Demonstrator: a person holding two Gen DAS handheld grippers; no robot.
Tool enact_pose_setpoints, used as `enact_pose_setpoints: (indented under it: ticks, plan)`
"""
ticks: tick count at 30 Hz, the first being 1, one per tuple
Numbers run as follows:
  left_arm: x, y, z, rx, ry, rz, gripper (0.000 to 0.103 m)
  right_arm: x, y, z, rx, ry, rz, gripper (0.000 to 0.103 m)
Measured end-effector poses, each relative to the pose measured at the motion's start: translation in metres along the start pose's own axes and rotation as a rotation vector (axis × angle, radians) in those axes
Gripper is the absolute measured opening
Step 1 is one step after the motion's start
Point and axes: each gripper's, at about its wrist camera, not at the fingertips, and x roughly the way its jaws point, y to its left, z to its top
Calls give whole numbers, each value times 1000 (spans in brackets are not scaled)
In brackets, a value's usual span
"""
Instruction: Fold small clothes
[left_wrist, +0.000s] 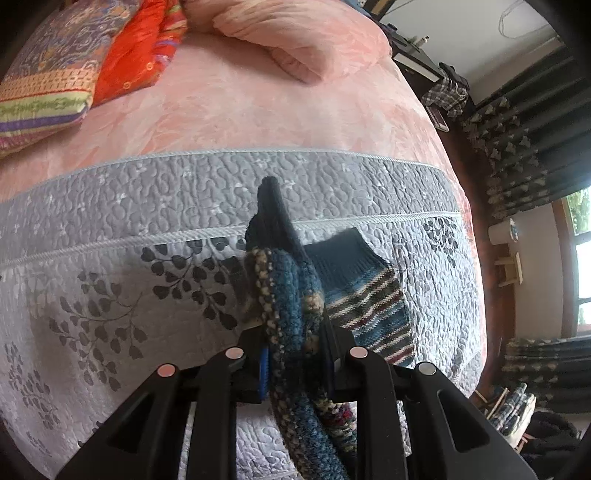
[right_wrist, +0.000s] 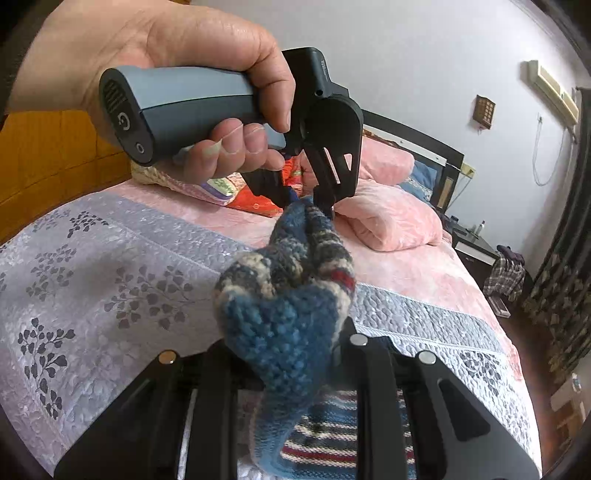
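Left tongs (left_wrist: 295, 350) clamp one end of knitted sock (right_wrist: 291, 314). Right tongs (right_wrist: 291, 354) clamp the other end. Second striped sock (left_wrist: 369, 306) lies on bed quilt (left_wrist: 129, 258).

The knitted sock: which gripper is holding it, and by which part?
Both hold the knitted sock: the left gripper pinches one end, and the right gripper pinches the other; which end cannot be told.
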Motion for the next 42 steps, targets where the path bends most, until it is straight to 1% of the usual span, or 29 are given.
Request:
enact_pose_setpoints:
  ticks: [9, 17, 27, 37, 42]
  plan:
    - [22, -43, 9, 35, 24, 27, 21, 1, -34, -14, 49, 23, -33, 19]
    - [52, -78, 15, 65, 53, 56, 21, 9, -57, -30, 93, 53, -49, 19]
    - [97, -105, 19, 94, 97, 123, 21, 23, -82, -56, 159, 104, -43, 19]
    - [145, -129, 18, 116, 135, 170, 21, 36, -104, -80, 211, 159, -30, 19]
    - [159, -139, 19, 123, 140, 180, 21, 40, -112, -88, 211, 169, -40, 19]
